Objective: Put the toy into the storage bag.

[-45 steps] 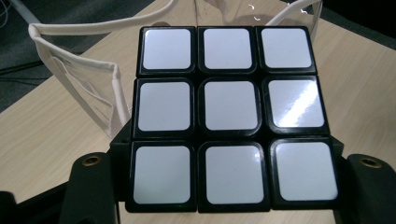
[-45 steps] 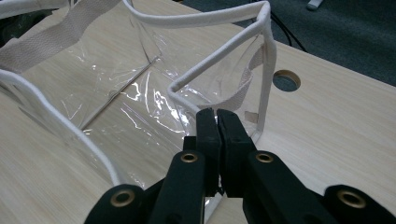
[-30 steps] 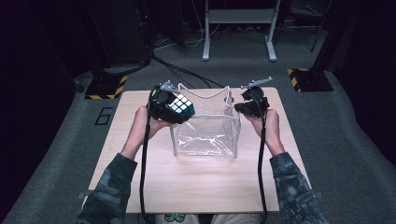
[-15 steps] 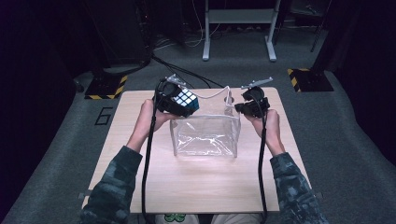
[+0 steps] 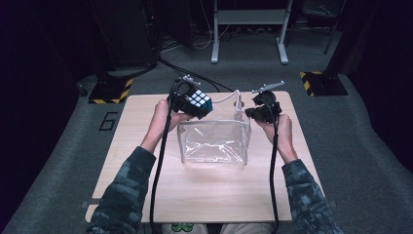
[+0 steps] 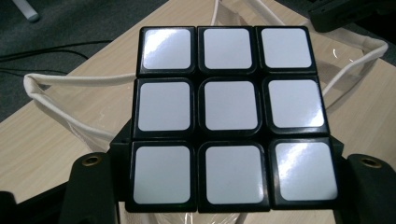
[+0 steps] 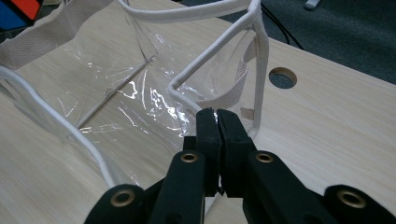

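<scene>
Two grippers at work over a wooden table (image 5: 146, 195). Left gripper (image 5: 187, 100) clamped on a Rubik's cube (image 5: 198, 104), jaws pressed against opposite sides of its bottom row in the left gripper view, white face (image 6: 231, 114) turned toward that camera. Carried by the left hand (image 5: 163, 117), forearm reaching up from the near edge at a slight inward slant, cable trailing back along the sleeve. Cube held off the table, just at the far left corner of a clear plastic bag (image 5: 214, 141), above its rim and touching nothing else so far as can be told. Directly beyond the cube, the bag's white cord edging (image 6: 51, 100) and open mouth.

Right gripper (image 5: 257, 111) closed flat on the bag's right-hand wall near the top, jaws pinched together with only the thin plastic between them (image 7: 215, 119). Right hand (image 5: 277, 129) low behind it, wrist level, forearm straight back toward the table's near edge. Ahead of these jaws, the bag standing open, its white-piped rim (image 7: 210, 60) arched upward and the transparent floor creased and shining. Off to the right of the jaws, a round hole (image 7: 282, 78) in the tabletop, then the table's edge and grey carpet (image 5: 360, 161).

Broad bare wood on the near side of the bag between the two forearms; narrower margins along the far edge behind both grippers.
</scene>
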The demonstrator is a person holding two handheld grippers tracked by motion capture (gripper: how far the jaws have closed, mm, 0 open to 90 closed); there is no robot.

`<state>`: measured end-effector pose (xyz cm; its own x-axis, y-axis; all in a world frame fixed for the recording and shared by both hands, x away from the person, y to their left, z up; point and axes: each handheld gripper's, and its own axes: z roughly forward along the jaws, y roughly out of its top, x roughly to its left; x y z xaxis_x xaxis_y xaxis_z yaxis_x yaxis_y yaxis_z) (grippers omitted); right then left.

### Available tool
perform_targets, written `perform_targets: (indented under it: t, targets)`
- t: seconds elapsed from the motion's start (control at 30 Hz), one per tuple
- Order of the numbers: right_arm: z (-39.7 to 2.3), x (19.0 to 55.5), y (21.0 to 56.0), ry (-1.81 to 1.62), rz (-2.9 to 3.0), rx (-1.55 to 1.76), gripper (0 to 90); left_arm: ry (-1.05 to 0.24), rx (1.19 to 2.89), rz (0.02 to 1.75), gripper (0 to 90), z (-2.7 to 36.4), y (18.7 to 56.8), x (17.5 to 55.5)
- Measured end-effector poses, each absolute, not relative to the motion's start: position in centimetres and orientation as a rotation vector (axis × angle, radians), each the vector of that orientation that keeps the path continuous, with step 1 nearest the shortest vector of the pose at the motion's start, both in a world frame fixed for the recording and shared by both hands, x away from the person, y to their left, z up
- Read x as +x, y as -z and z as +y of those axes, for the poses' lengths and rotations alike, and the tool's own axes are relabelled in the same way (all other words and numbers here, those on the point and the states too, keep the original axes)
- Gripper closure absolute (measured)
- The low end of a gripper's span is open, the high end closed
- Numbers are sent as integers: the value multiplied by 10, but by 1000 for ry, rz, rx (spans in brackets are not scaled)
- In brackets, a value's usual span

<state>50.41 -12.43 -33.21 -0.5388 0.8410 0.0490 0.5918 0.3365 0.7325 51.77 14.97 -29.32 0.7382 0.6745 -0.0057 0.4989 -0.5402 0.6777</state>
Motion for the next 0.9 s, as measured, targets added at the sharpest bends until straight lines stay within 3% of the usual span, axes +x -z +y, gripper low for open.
perform_targets:
  t: [0.9]
  targets:
    - [-126,504,332,-1030,2270,1260,882,-285,2325,932,339,130,316,540]
